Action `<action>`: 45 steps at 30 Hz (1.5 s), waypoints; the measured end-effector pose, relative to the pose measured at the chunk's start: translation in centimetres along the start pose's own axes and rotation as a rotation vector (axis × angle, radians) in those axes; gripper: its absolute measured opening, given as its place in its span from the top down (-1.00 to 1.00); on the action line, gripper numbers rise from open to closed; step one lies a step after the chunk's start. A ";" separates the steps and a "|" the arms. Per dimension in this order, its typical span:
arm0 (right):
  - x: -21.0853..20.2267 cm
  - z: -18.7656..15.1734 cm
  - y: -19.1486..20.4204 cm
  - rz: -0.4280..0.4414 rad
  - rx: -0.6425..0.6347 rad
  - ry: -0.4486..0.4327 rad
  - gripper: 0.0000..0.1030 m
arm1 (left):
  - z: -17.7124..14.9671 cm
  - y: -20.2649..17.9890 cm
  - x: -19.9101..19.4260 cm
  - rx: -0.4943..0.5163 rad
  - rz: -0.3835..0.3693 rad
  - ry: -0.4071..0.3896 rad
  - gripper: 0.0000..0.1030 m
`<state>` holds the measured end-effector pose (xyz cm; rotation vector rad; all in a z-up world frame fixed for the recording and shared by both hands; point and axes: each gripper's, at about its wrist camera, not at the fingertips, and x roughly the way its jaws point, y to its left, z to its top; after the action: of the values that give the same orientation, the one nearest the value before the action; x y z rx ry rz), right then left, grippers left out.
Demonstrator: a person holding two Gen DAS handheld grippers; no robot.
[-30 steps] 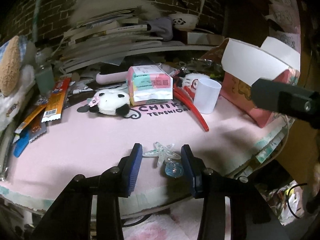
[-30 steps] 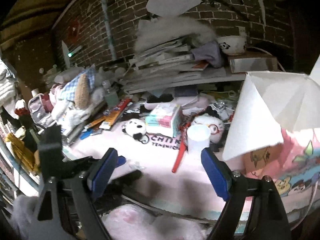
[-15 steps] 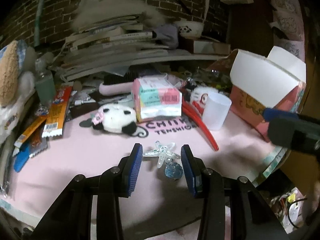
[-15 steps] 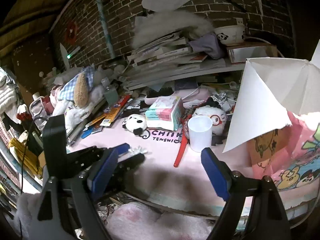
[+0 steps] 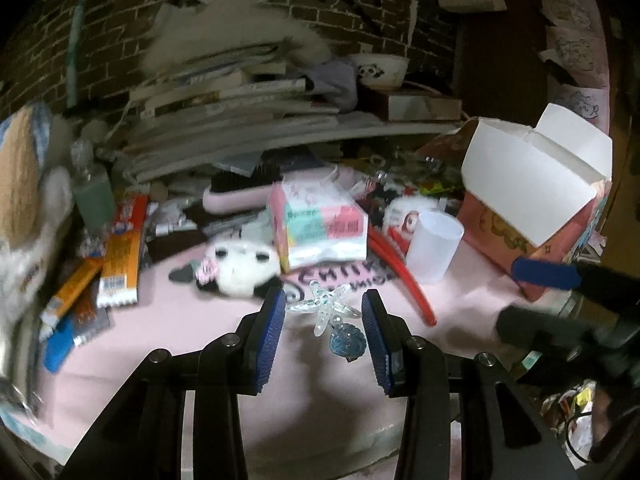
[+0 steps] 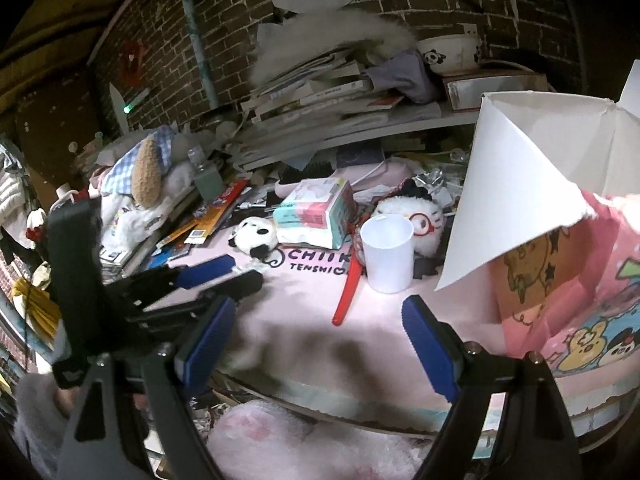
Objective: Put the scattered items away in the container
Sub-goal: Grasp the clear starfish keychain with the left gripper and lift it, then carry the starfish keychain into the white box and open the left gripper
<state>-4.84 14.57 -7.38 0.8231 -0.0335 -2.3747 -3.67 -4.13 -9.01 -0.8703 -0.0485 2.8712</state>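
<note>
Clear glossy plastic: the starfish hair clip (image 5: pixel 325 307), with a glittery blue charm (image 5: pixel 347 343) beside it. Gripper pads (image 5: pixel 273 334) are ribbed blue rubber on matt black plastic arms. The table mat (image 5: pixel 192 344) looks like soft matt pink foam or cloth. Panda plush (image 5: pixel 240 267) is fluffy fabric. Tissue pack (image 5: pixel 320 224) wears shiny plastic film. The cup (image 6: pixel 387 252) is smooth translucent white plastic. The box (image 6: pixel 560 280) is printed cardboard with matt white inner flaps. The wall (image 6: pixel 168 40) is rough brick.

Left claw (image 5: pixel 323 326) narrower (right claw (image 6: pixel 316 330) wide)
</note>
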 end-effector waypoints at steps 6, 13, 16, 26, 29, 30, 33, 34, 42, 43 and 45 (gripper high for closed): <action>0.9 -0.8 -0.4 -0.020 -0.003 0.012 -0.62 | 4.3 -1.1 -1.4 0.070 -0.021 -0.048 0.32; 1.6 -1.4 -1.3 -0.035 0.005 0.022 -0.62 | 11.2 -5.4 -2.4 0.181 -0.153 -0.097 0.32; 1.7 -1.6 -1.6 -0.034 0.011 0.025 -0.62 | 13.6 -7.9 -1.8 0.212 -0.226 -0.086 0.32; 1.5 -1.8 -2.8 -0.037 0.040 0.016 -0.62 | 16.9 -17.0 2.6 0.385 -0.412 0.107 0.32; 1.3 -1.9 -3.4 -0.042 0.054 0.011 -0.62 | 17.2 -18.9 4.2 0.423 -0.442 0.178 0.32; 1.3 -1.8 -3.6 -0.043 0.059 0.009 -0.62 | 17.2 -19.4 4.6 0.435 -0.447 0.197 0.32; 1.0 -1.8 -4.0 -0.045 0.073 0.000 -0.62 | 17.1 -20.9 5.9 0.473 -0.460 0.267 0.32; 0.9 -1.8 -4.2 -0.044 0.077 -0.004 -0.62 | 17.1 -21.3 6.3 0.482 -0.458 0.292 0.32; 0.6 -1.6 -4.7 -0.029 0.101 -0.018 -0.62 | 16.0 -24.3 9.7 0.546 -0.433 0.447 0.32; 0.5 -1.6 -4.8 -0.028 0.103 -0.020 -0.62 | 15.8 -24.6 9.9 0.556 -0.429 0.459 0.32; 0.4 -1.6 -4.9 -0.023 0.106 -0.021 -0.62 | 15.4 -25.0 10.6 0.569 -0.415 0.489 0.31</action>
<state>-6.87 18.59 -9.96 0.8514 -0.1606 -2.4200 -17.76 22.26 -0.21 -1.2152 0.5390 2.0560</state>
